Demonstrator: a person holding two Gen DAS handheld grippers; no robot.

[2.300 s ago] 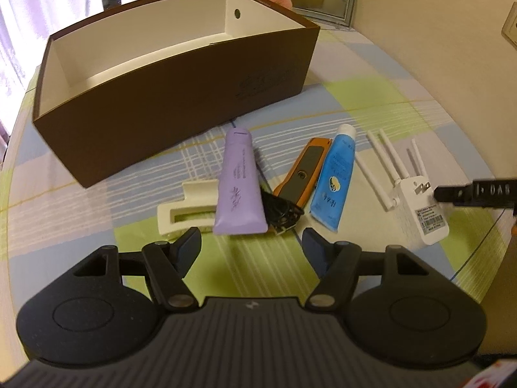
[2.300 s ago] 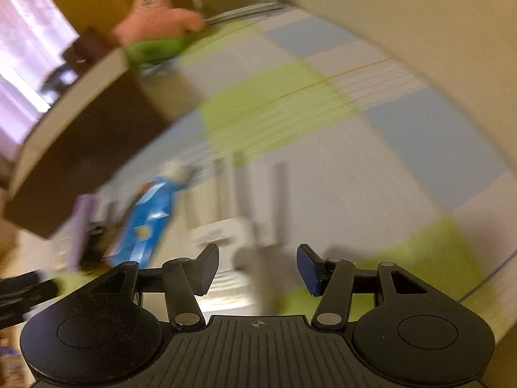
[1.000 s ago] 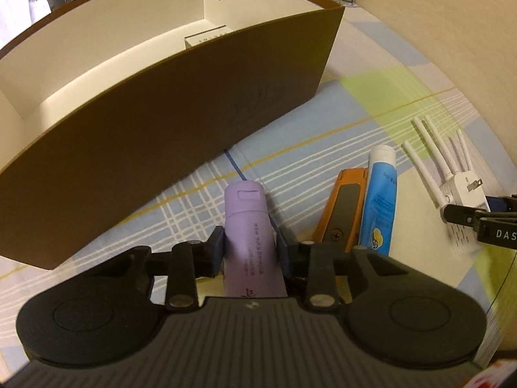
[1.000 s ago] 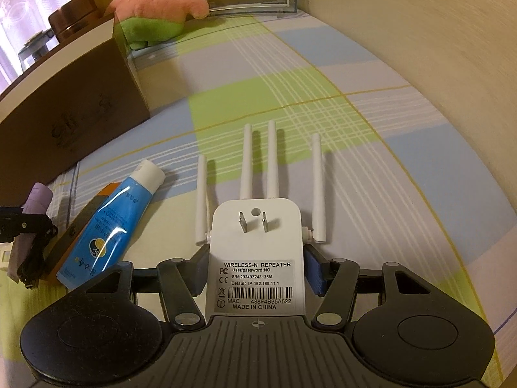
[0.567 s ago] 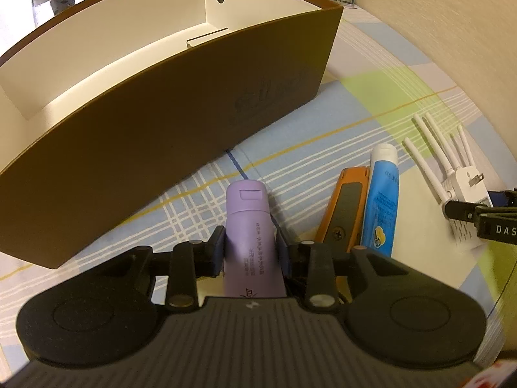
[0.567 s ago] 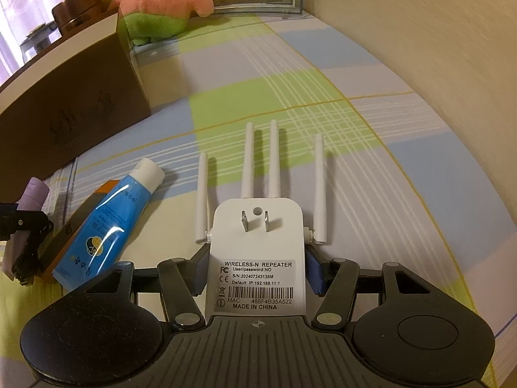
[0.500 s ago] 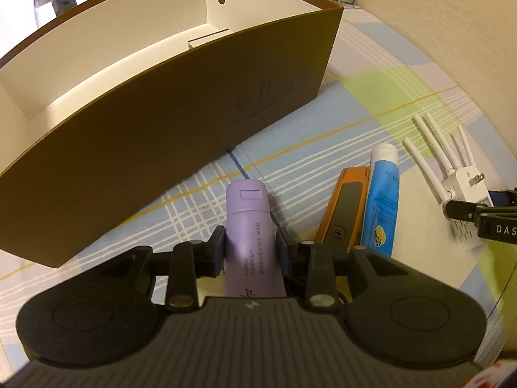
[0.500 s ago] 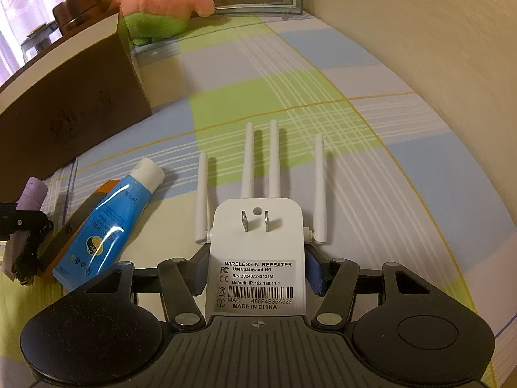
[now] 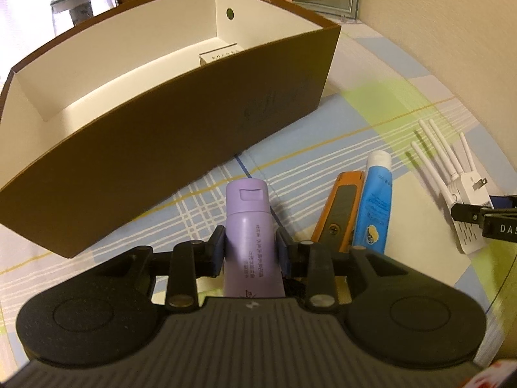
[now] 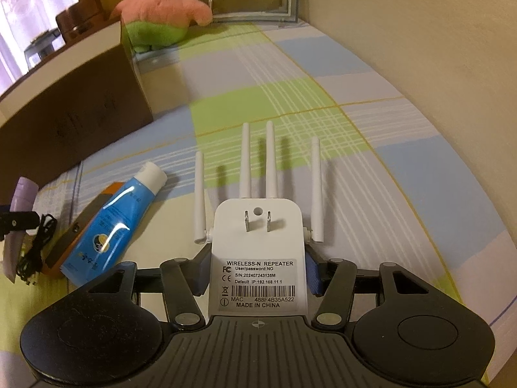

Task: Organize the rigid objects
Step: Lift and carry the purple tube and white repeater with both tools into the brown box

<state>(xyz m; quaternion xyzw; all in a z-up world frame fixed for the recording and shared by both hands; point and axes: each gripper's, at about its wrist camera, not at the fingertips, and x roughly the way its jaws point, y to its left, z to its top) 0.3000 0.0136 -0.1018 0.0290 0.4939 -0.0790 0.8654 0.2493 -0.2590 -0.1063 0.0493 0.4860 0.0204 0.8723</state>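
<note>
In the left wrist view, the left claw [image 9: 249, 250] was clamped on a purple tube [image 9: 248, 226], both pads pressed against its sides, cap pointing toward the brown box [image 9: 181, 123]. The box stood just beyond the tube on the checked cloth of the bench [image 9: 365, 110]; a small white carton [image 9: 219, 55] lay inside it near its far right end. To the right of the tube lay an orange tool [image 9: 339, 216] and, touching it, a blue tube [image 9: 373, 203]. Nearer the bench's right edge was the white repeater [image 9: 465, 194] with the other claw's fingers at its sides.

In the right wrist view, the right claw [image 10: 257, 273] was closing on the repeater [image 10: 258, 242], its body between the jaws with the pads at its sides, plug prongs up and four antennas pointing away. Left of it lay the blue tube [image 10: 113, 223] over the orange tool [image 10: 64, 245], then a black cord [image 10: 35, 249]. A pink plush [image 10: 158, 3] sat at the bench's far end.
</note>
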